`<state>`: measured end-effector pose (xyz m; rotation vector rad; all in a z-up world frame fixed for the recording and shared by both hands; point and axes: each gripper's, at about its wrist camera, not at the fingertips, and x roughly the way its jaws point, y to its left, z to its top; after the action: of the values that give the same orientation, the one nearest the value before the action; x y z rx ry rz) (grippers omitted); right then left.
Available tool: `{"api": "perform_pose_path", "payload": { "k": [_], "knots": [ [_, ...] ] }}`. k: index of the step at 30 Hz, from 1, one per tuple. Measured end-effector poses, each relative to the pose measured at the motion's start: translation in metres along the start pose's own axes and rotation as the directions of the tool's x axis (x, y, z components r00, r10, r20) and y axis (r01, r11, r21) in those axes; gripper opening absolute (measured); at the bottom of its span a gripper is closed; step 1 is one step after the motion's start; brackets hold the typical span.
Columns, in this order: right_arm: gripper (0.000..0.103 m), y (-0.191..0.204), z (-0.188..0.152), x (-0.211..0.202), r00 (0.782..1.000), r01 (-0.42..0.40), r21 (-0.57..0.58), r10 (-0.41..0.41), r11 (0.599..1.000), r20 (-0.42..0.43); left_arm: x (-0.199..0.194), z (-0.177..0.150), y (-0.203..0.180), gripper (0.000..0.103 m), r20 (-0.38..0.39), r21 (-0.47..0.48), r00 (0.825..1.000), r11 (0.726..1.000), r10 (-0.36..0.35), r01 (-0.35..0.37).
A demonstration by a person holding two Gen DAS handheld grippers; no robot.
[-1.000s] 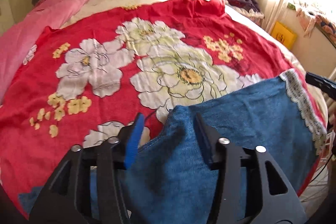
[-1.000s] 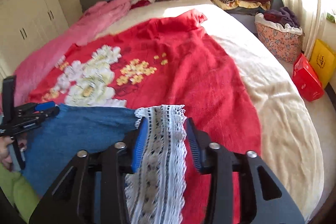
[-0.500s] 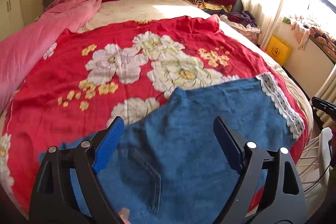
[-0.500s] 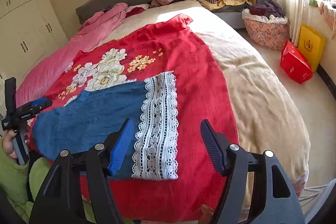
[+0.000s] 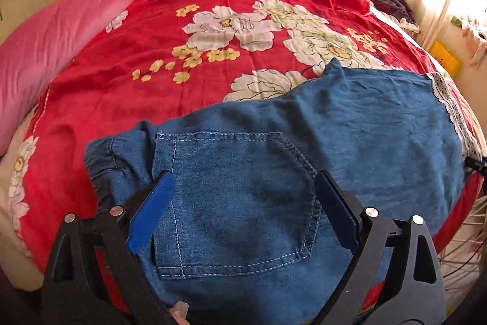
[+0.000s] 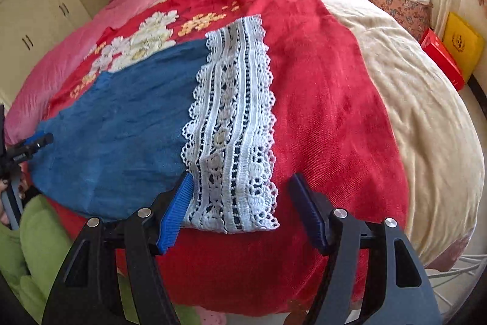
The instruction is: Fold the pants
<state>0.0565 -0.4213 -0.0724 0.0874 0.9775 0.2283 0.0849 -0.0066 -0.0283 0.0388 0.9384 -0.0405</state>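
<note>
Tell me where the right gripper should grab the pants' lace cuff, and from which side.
Take the lace cuff at its near corner, coming from the bed's near edge. It lies flat on the red blanket, and that corner already sits between the open right gripper jaws, so probably a low pinch under the hem will do.

The pants (image 5: 350,124) are blue denim with pale stitching around the pocket (image 5: 237,197) — their cuff (image 6: 234,124) is white lace. Beneath lies a red blanket (image 5: 127,57) patterned with white and yellow flowers; far left, a plain pink quilt (image 5: 45,32).
</note>
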Motion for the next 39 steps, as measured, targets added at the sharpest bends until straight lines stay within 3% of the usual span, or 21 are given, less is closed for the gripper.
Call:
{"api": "perform_pose_path", "payload": {
  "k": [1,3,5,10,13,16,18,19,26,27,29,39],
  "knots": [
    [0.058,0.003,-0.002,-0.001,1.000,0.006,-0.013,-0.006,1.000,0.011,0.001,-0.001,0.000,0.088,-0.002,0.002,1.000,1.000,0.000,0.000],
    [0.033,0.002,-0.002,-0.008,1.000,-0.001,0.010,0.001,1.000,0.015,0.006,-0.003,-0.001,0.088,-0.015,0.012,1.000,1.000,0.014,-0.013],
    [0.023,0.001,-0.001,-0.017,1.000,0.008,0.011,-0.008,1.000,0.021,0.011,-0.004,0.001,0.088,-0.035,0.001,0.999,1.000,0.018,-0.018],
    [0.022,-0.006,-0.011,-0.014,1.000,-0.015,0.042,0.014,0.999,0.016,0.009,-0.005,0.011,0.088,-0.021,-0.046,0.999,0.999,-0.025,0.024],
    [0.026,-0.010,-0.012,-0.014,0.999,-0.034,0.086,0.032,0.996,0.021,0.014,-0.005,0.013,0.088,-0.039,-0.059,0.999,0.998,-0.037,0.034],
    [0.036,-0.011,-0.010,-0.023,1.000,-0.027,0.095,0.025,0.995,0.019,0.000,-0.006,0.011,0.088,0.001,-0.052,0.999,0.998,-0.042,0.042],
    [0.052,-0.010,-0.009,-0.032,0.999,0.005,0.090,-0.008,0.996,0.033,-0.012,-0.005,0.007,0.088,0.031,-0.034,0.998,0.998,-0.052,0.053],
    [0.054,-0.009,-0.009,-0.037,0.999,0.023,0.085,-0.026,0.996,0.045,-0.019,-0.005,0.004,0.088,0.045,-0.023,0.997,0.998,-0.056,0.058],
    [0.061,0.000,-0.005,-0.076,0.986,0.052,0.058,-0.061,0.997,0.158,-0.052,0.003,-0.009,0.091,0.118,0.016,0.992,0.998,-0.054,0.053],
    [0.078,0.002,-0.004,-0.081,0.983,0.056,0.056,-0.065,0.997,0.174,-0.058,0.004,-0.011,0.091,0.128,0.020,0.990,0.998,-0.056,0.054],
    [0.091,0.004,-0.002,-0.094,0.972,0.057,0.055,-0.068,0.997,0.225,-0.065,0.006,-0.013,0.092,0.144,0.024,0.988,0.998,-0.063,0.060],
    [0.096,0.016,0.006,-0.124,0.933,0.017,0.053,-0.035,0.998,0.359,-0.089,0.017,-0.023,0.093,0.175,0.034,0.980,0.995,-0.094,0.089]
  ]
}}
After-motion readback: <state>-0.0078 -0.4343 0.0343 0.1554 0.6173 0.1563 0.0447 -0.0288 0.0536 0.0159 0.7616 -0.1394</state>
